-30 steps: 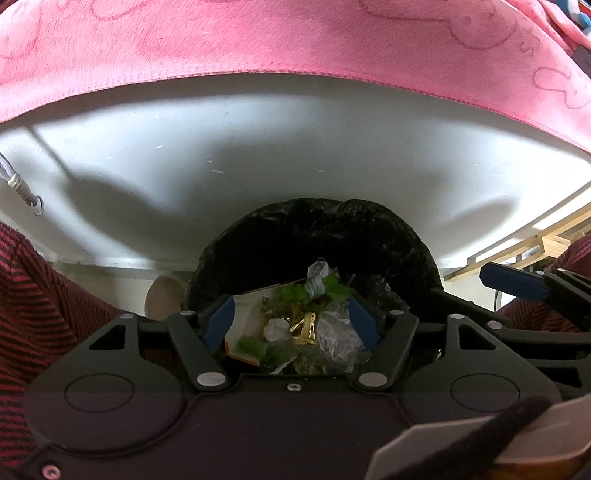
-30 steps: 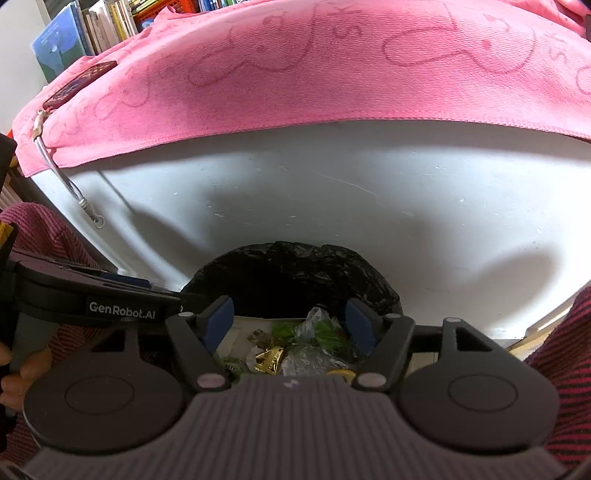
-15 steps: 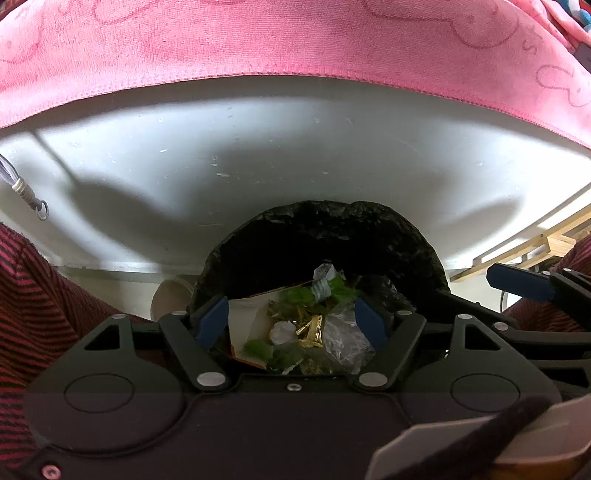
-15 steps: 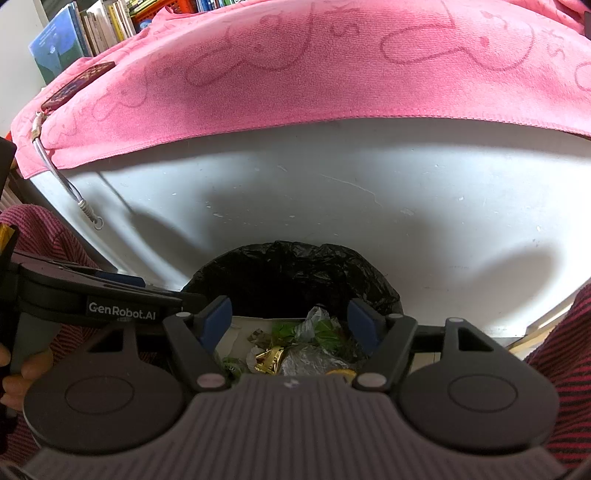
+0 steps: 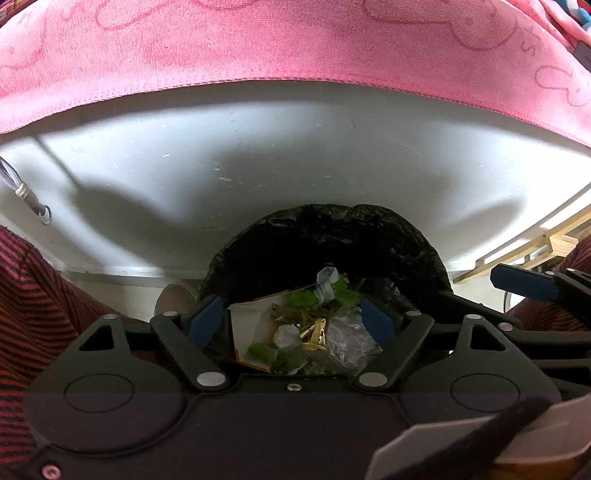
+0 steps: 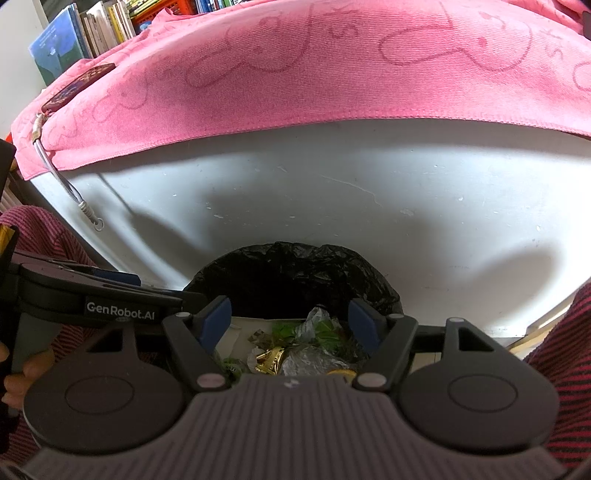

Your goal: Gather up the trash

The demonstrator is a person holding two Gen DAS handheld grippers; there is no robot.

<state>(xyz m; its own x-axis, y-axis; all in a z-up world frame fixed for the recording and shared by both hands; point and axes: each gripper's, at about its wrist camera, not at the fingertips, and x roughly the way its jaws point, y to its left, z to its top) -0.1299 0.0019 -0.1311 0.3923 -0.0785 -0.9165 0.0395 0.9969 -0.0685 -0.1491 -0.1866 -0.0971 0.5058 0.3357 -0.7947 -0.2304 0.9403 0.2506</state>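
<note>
- Left gripper point(image 5: 294, 321), bottom centre of the left view: its blue fingers point(image 5: 204, 320) stand wide apart and have just been opening; nothing is clamped, and they frame the trash well below them.
- Right gripper point(image 6: 290, 320), bottom centre of the right view: fingers point(image 6: 216, 318) equally wide, gripping nothing. Its blue tip also shows at the right edge of the left view.
- A hand point(image 6: 22, 373) at lower left of the right view holds the left gripper's handle; striped red sleeves point(image 5: 40, 317) fill the lower corners.
- Trash point(image 5: 303, 326) lies in the bin point(image 5: 328, 240), centre of both views: a white carton, green leaves, gold foil, clear plastic and a crumpled wrapper. The bin has a black liner.
- Behind the bin stands a white panel point(image 6: 332, 192).
- A pink towel point(image 6: 295, 66) drapes across the top; a white cord point(image 6: 66, 188) hangs at its left end.
- Books point(image 6: 92, 29) stand in the upper left of the right view.
</note>
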